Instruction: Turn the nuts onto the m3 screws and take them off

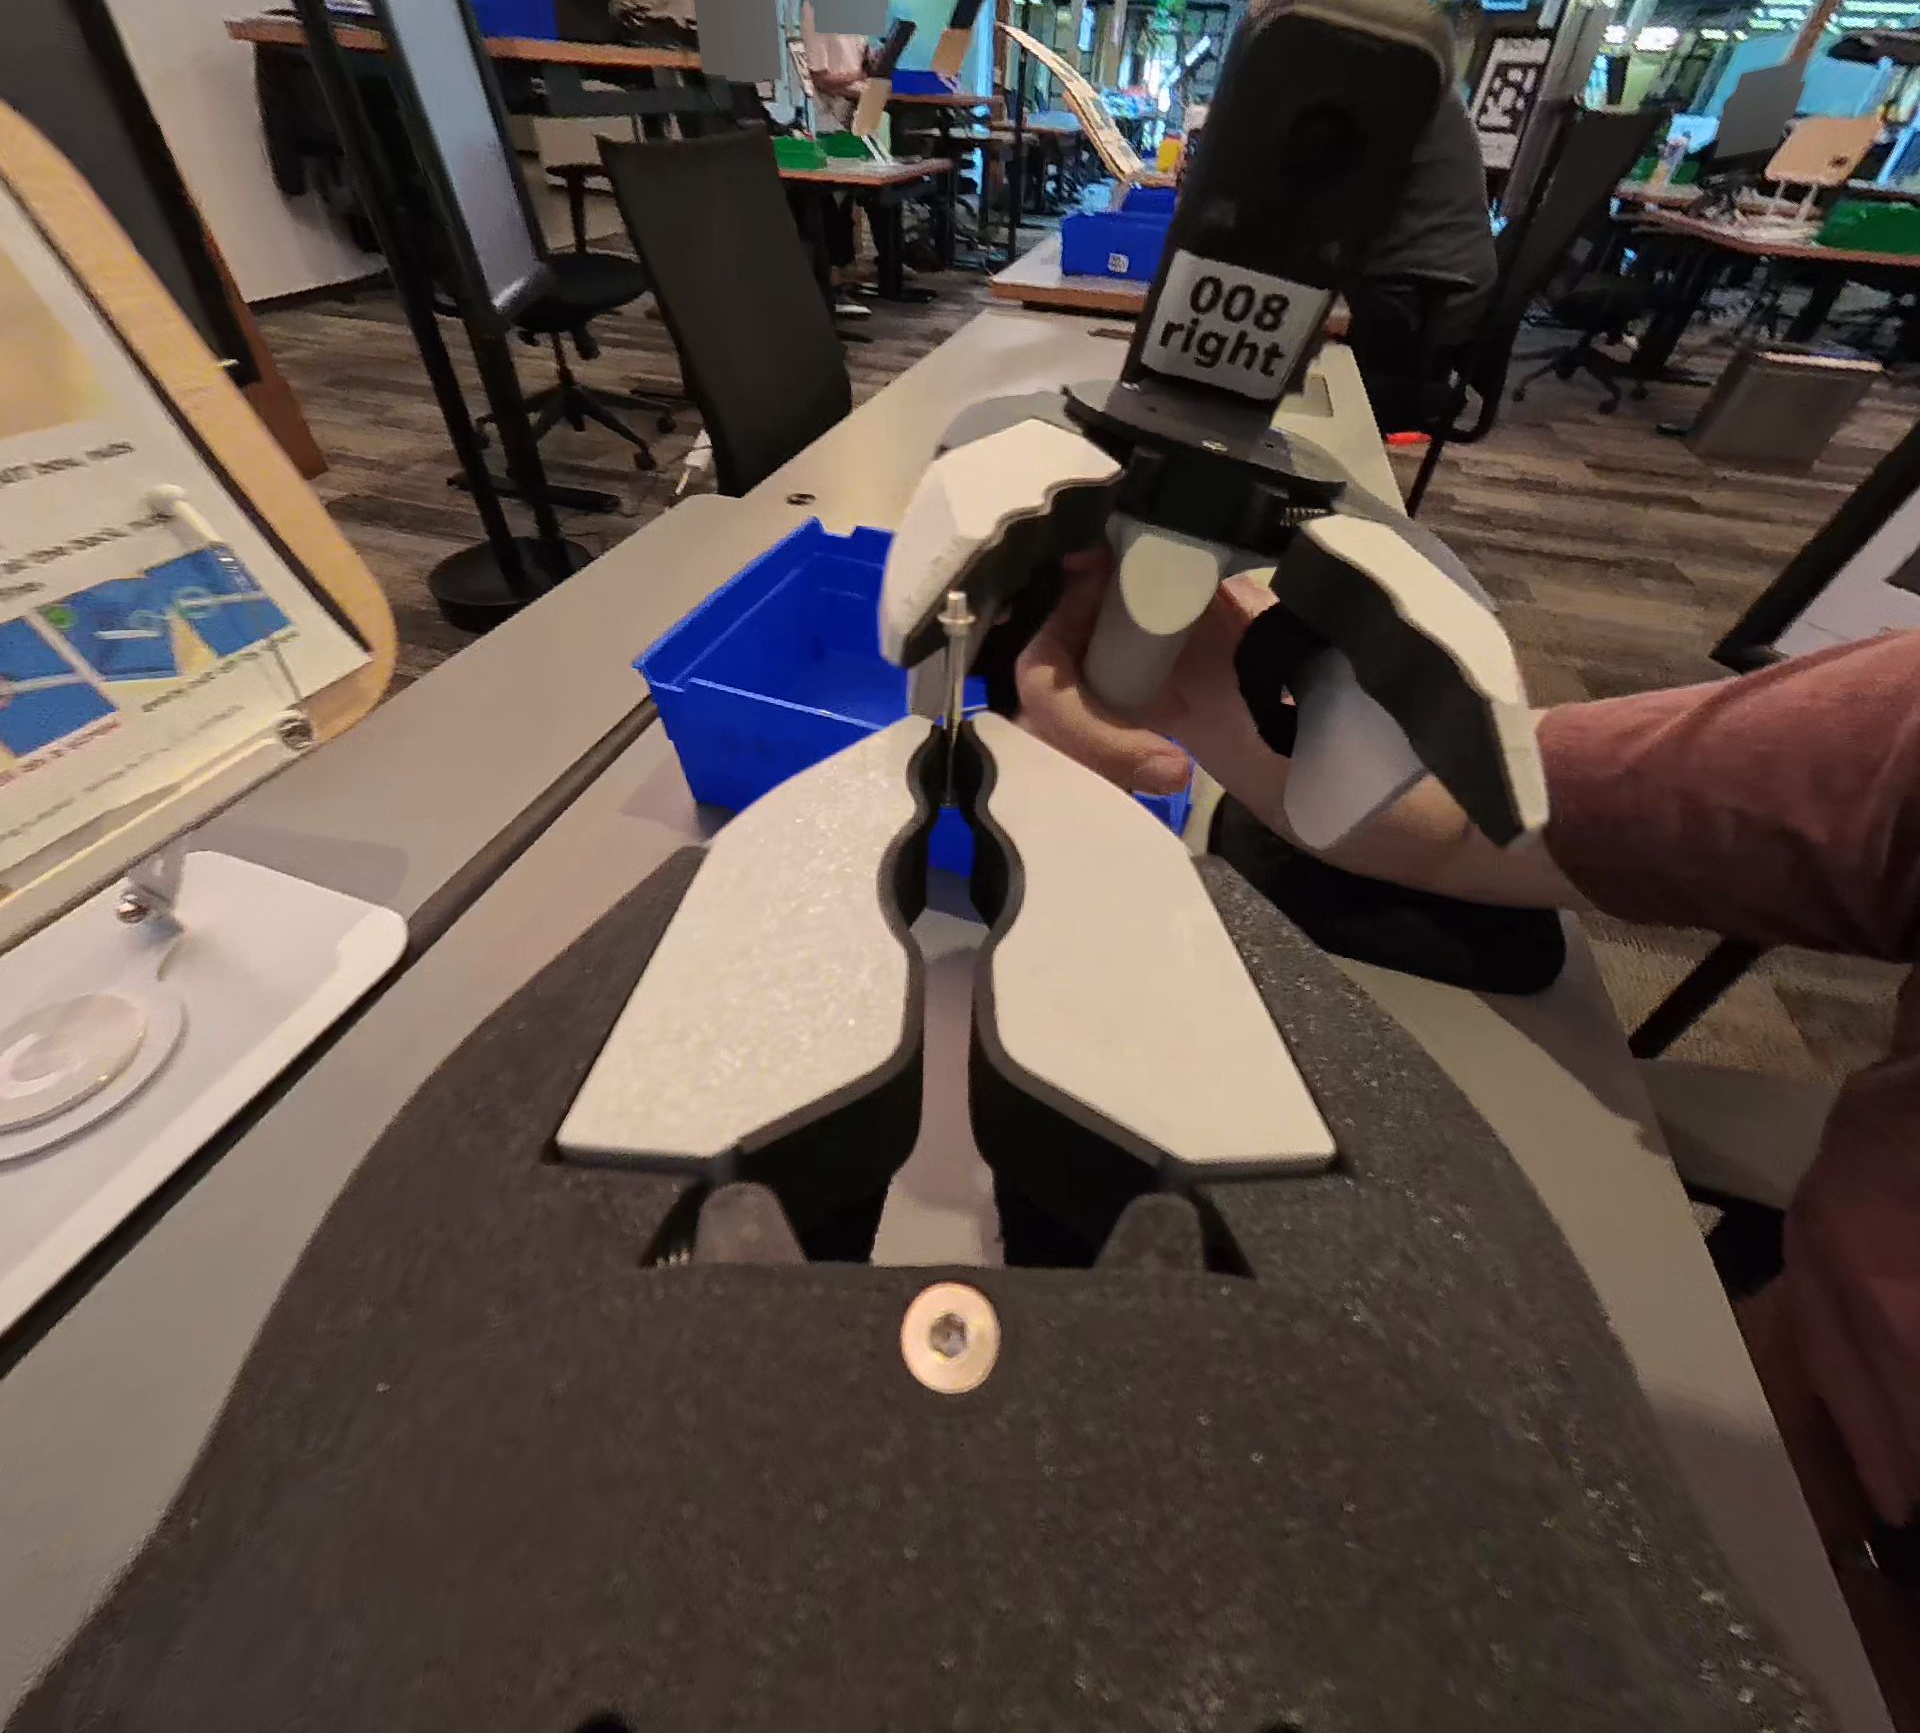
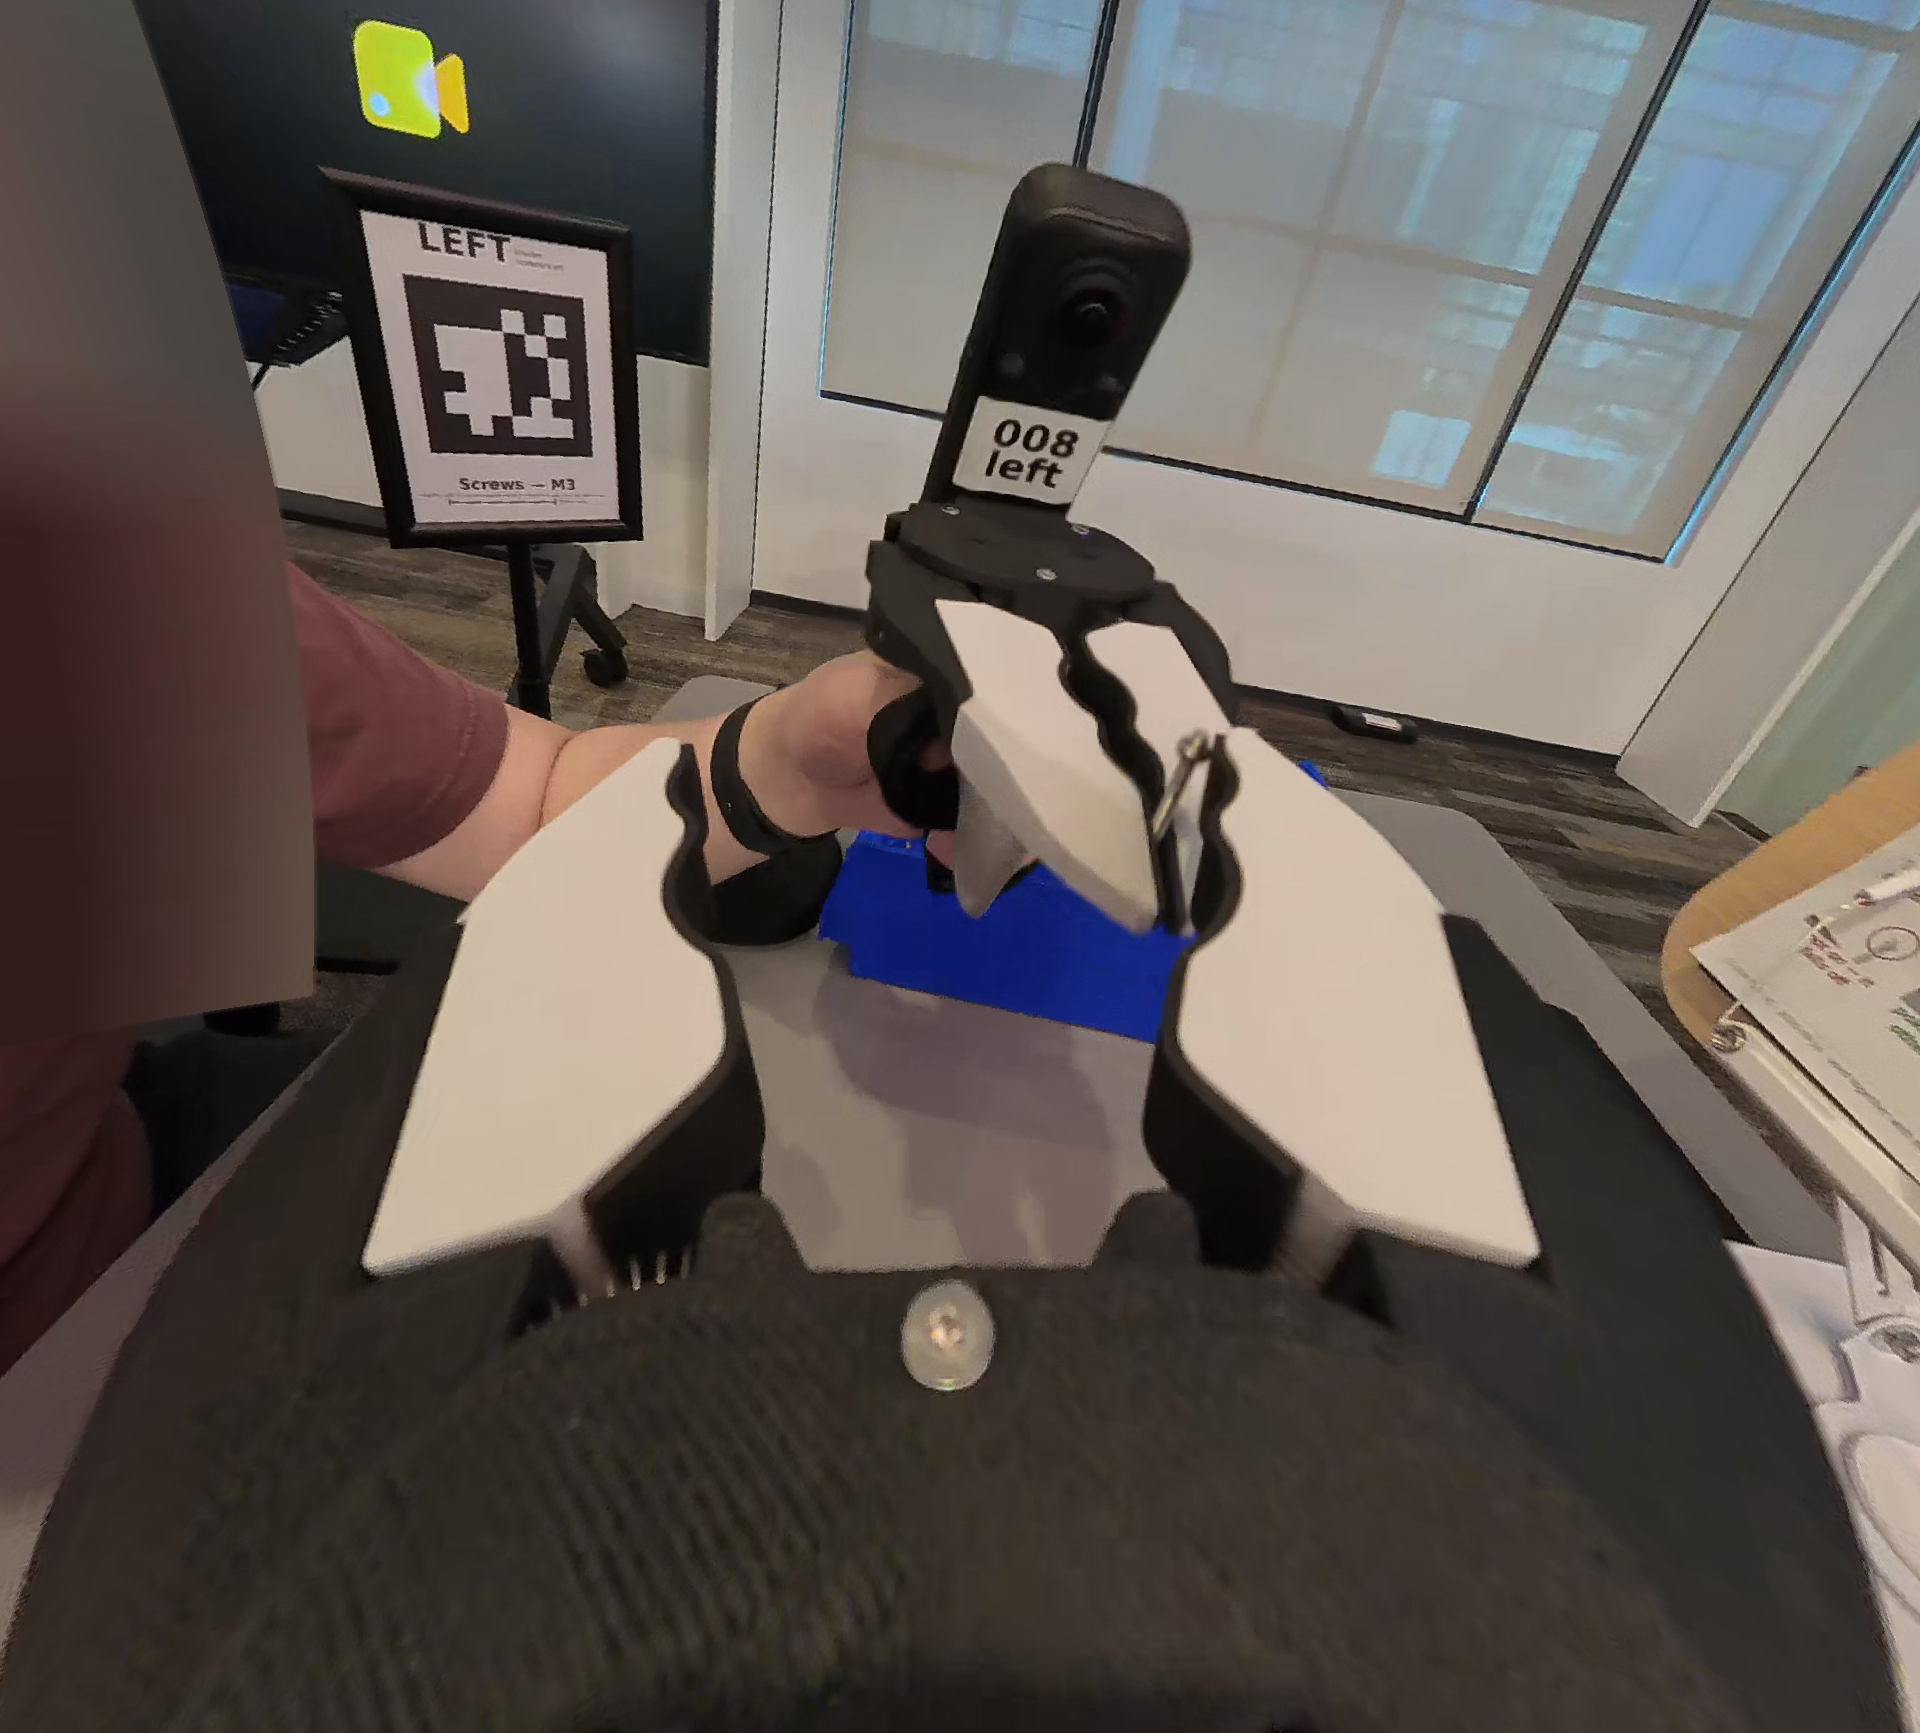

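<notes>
Left gripper [image 1: 951,753] clamped on screw [image 1: 951,675], held upright above blue bin [image 1: 769,675]. Right gripper [image 2: 951,836] spread wide, one finger [image 2: 1340,987] just beside screw head; contact unclear. Printed labels on both camera mounts; framed marker sign [image 2: 499,364] behind.

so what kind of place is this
Probably a shared open-plan office or lab used for recording gripper work. The left wrist view shows rows of desks, office chairs and blue parts bins; the right wrist view shows a framed marker sign on a stand.
</notes>
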`<state>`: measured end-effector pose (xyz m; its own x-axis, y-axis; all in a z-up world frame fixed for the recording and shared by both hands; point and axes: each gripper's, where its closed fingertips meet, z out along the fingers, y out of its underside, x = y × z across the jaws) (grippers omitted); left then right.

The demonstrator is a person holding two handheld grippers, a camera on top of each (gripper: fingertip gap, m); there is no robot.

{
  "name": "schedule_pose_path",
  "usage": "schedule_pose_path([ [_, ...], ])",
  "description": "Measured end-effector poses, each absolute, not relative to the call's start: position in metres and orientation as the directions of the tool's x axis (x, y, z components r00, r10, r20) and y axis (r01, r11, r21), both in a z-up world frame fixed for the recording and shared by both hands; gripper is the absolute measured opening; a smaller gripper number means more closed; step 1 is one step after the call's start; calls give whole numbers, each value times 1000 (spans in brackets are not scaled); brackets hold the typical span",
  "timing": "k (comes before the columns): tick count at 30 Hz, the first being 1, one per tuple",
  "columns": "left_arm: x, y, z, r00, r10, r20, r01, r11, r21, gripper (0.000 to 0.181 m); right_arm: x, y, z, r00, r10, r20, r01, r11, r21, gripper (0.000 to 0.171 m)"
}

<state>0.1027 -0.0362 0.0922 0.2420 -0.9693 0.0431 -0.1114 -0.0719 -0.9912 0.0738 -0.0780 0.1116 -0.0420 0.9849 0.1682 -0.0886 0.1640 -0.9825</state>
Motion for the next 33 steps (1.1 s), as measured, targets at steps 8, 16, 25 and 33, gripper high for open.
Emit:
schedule_pose_path([
  [8,115,-51,89,147,-984,105,-93,-120,-988,2,75,-72,114,-45,992,122,-128,116,-985,86],
  [16,106,-38,93,233,-970,69,-85,-91,-992,1,70,-77,108,-37,985,167,-86,163,-983,93],
  [25,109,-44,92,161,-979,128,-58,-139,-989,2,75,-70,115,-29,993,115,-131,110,-985,85],
  [33,105,-35,94,219,-969,117,-44,-130,-991,2,73,-74,111,-32,986,161,-100,157,-982,90],
])
